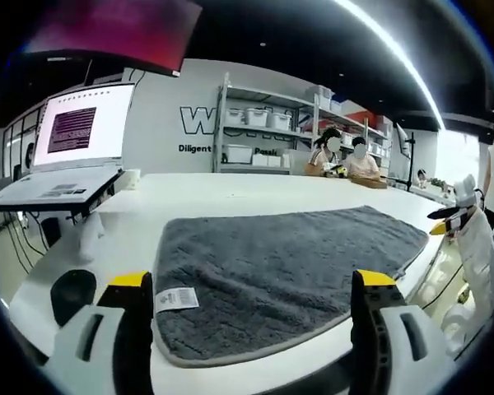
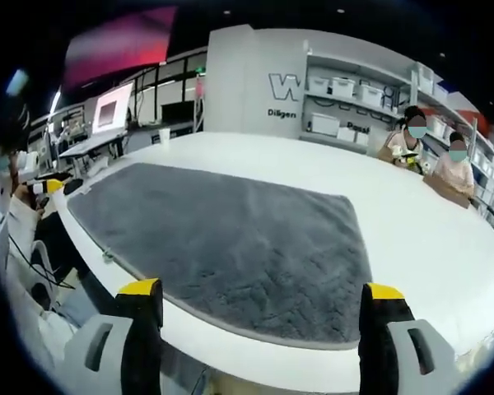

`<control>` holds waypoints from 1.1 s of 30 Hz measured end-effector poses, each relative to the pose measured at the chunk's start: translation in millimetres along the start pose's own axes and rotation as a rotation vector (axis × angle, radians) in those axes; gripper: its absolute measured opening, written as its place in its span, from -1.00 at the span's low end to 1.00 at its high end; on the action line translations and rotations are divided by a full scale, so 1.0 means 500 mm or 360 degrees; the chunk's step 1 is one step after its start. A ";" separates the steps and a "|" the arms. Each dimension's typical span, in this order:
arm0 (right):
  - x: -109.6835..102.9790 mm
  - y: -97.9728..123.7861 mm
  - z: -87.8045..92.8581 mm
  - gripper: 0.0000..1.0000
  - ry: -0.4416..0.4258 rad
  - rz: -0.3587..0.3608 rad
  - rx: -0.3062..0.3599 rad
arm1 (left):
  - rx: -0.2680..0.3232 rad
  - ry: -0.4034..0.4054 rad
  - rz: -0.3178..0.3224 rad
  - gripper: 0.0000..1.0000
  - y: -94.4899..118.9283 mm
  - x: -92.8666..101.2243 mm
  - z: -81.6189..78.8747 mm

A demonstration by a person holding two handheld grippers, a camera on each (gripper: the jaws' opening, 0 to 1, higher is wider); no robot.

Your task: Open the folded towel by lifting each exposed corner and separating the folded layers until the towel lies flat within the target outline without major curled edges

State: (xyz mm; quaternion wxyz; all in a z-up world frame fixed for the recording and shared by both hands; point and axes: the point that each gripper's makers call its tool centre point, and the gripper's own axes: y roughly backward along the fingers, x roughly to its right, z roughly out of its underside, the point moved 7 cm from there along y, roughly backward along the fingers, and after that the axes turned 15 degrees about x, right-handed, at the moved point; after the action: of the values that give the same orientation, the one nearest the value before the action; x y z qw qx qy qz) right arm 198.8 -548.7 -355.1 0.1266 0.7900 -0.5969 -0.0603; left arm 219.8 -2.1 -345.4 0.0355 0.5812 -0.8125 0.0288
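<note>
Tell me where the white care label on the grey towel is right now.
In the left gripper view, the care label lies on the grey towel at its near left corner, just beside the left gripper's left jaw.

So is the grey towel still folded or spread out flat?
Spread flat: the grey towel lies as one sheet on the white table, edges uncurled, care tag showing.

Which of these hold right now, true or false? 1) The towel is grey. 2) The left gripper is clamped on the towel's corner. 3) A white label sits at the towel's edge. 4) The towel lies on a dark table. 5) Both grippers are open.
1) True: the towel is grey.
2) False: the left gripper is open, its jaws apart over the towel and gripping nothing.
3) True: a white label sits near the towel's edge.
4) False: the table is white.
5) True: the right gripper is open as well.
</note>
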 end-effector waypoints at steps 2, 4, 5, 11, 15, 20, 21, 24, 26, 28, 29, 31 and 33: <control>0.001 -0.007 0.002 0.98 -0.0008 -0.0003 0.0000 | -0.0001 0.0006 -0.0002 0.98 -0.006 0.000 0.006; -0.002 -0.014 0.001 0.99 0.0001 -0.0013 0.0005 | -0.0022 0.0022 0.0007 0.98 -0.010 0.002 0.013; -0.005 -0.018 0.000 0.99 0.0021 -0.0016 0.0012 | -0.0016 0.0027 0.0007 0.98 -0.014 0.003 0.015; -0.020 -0.047 0.005 0.98 0.0012 -0.0059 -0.0004 | -0.0007 0.0050 -0.0019 0.98 -0.035 0.004 0.026; -0.026 -0.066 0.007 0.99 -0.0017 -0.0065 0.0030 | 0.0022 0.0091 -0.0048 0.98 -0.047 0.003 0.027; -0.028 -0.085 0.011 0.99 0.0006 -0.0038 0.0055 | 0.0047 0.0039 -0.0075 0.98 -0.065 0.005 0.041; -0.029 -0.091 0.014 0.99 -0.0001 -0.0041 0.0049 | 0.0002 0.0008 -0.0074 0.98 -0.069 0.008 0.052; -0.033 -0.103 0.022 0.99 -0.0031 -0.0060 0.0039 | -0.0031 -0.0019 -0.0058 0.98 -0.081 0.022 0.073; -0.033 -0.108 0.027 0.99 -0.0035 -0.0053 0.0034 | -0.0038 -0.0005 -0.0052 0.98 -0.087 0.026 0.083; -0.032 -0.112 0.029 0.99 -0.0026 -0.0037 0.0033 | -0.0046 0.0008 -0.0059 0.98 -0.092 0.027 0.090; -0.032 -0.113 0.029 0.99 -0.0023 -0.0035 0.0031 | -0.0047 0.0007 -0.0061 0.98 -0.092 0.028 0.091; -0.030 -0.116 0.030 0.99 -0.0023 -0.0024 0.0028 | -0.0064 -0.0026 -0.0082 0.98 -0.095 0.026 0.098; -0.029 -0.117 0.031 0.98 -0.0039 -0.0017 0.0032 | -0.0069 -0.0054 -0.0108 0.98 -0.096 0.021 0.101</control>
State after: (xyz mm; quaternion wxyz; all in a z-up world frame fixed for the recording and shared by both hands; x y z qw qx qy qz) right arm 245.4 -521.8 -386.6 0.1109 0.7937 -0.5947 -0.0645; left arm 260.7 -31.8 -394.6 0.0354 0.6078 -0.7933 0.0000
